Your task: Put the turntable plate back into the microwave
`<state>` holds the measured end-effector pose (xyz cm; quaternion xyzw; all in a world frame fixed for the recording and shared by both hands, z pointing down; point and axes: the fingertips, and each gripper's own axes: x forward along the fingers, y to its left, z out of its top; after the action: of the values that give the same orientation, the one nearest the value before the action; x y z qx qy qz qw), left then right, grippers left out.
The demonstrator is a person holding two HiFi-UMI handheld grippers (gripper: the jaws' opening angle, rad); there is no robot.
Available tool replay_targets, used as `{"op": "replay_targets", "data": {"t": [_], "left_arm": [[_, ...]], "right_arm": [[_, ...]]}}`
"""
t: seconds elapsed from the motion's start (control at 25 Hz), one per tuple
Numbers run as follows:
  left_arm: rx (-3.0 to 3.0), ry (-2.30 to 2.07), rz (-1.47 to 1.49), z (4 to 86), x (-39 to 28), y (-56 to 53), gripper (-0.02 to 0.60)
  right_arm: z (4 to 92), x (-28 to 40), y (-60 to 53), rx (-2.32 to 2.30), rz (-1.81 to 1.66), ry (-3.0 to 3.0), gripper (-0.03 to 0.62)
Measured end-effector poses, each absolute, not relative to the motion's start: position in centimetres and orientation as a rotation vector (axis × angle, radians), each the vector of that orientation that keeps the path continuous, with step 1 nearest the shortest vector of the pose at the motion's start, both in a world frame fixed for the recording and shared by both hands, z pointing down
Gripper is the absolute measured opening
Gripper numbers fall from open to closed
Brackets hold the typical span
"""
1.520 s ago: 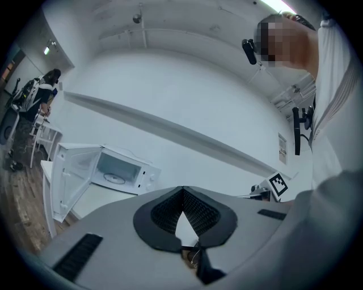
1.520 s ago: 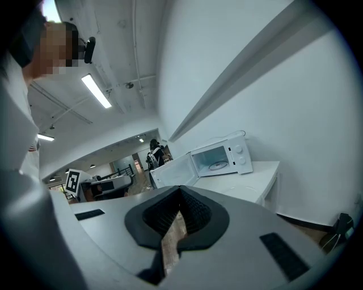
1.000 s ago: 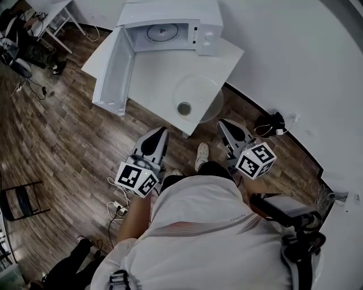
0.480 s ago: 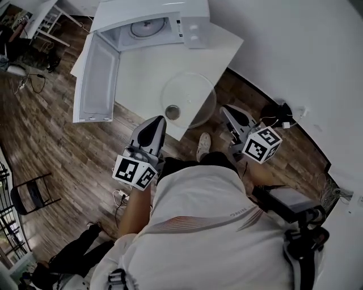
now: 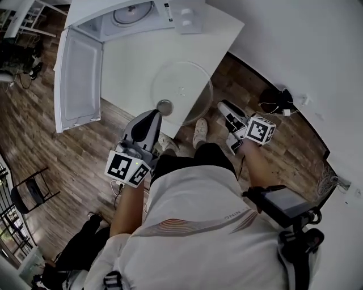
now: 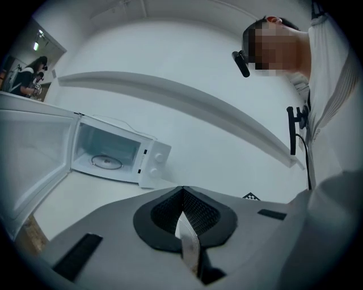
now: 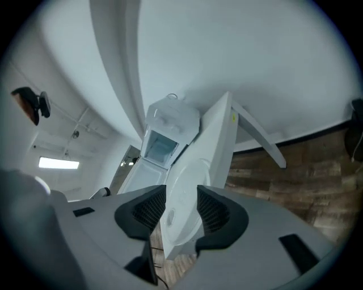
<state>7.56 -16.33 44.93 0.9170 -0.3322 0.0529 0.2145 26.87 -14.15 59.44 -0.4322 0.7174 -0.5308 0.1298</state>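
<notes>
The clear glass turntable plate (image 5: 182,84) lies flat on the white table (image 5: 130,68) and overhangs its near edge. A small round metal piece (image 5: 164,106) sits at the plate's near left rim. At the table's far end the white microwave (image 5: 136,12) stands with its door (image 5: 77,79) swung open to the left and a roller ring (image 6: 106,162) inside. My left gripper (image 5: 152,116) is shut and empty, just short of the table edge by the metal piece. To the plate's right, below the table edge, my right gripper (image 5: 223,106) is rolled on its side. Its jaws are opening with nothing between them, and the plate (image 7: 182,181) shows beyond them.
Wood floor surrounds the table. A black device with cables (image 5: 279,102) lies by the wall at right. A dark chair (image 5: 25,195) stands at left. The person's shoes (image 5: 199,131) are beside the table's near corner. Another person's leg (image 5: 79,255) is at bottom left.
Both grippers have come nearer the table's near edge and the plate. The right gripper has dropped, rolled onto its side and parted its jaws. The left stays shut.
</notes>
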Motion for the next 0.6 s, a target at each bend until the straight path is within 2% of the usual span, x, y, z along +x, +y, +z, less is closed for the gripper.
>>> {"op": "replay_targets", "data": {"t": [0.04,0.16,0.6], "left_arm": [[2.535,-0.93,0.153,45.3,7.3,-16.6,0.011],[2.504,-0.956,0.174,46.4,6.5,-17.0,0.011],[2.399,-1.021,0.235,49.8,4.2,-16.1,0.011]], "right_arm": [[60.4,26.5,-14.2,-1.215,-1.574,2.048,0.167],[62.6,24.9,-14.5,-1.081,-1.649,1.99,0.199],[66.7,19.5,-14.4,-0.763,-1.823,1.915,0.199]]}}
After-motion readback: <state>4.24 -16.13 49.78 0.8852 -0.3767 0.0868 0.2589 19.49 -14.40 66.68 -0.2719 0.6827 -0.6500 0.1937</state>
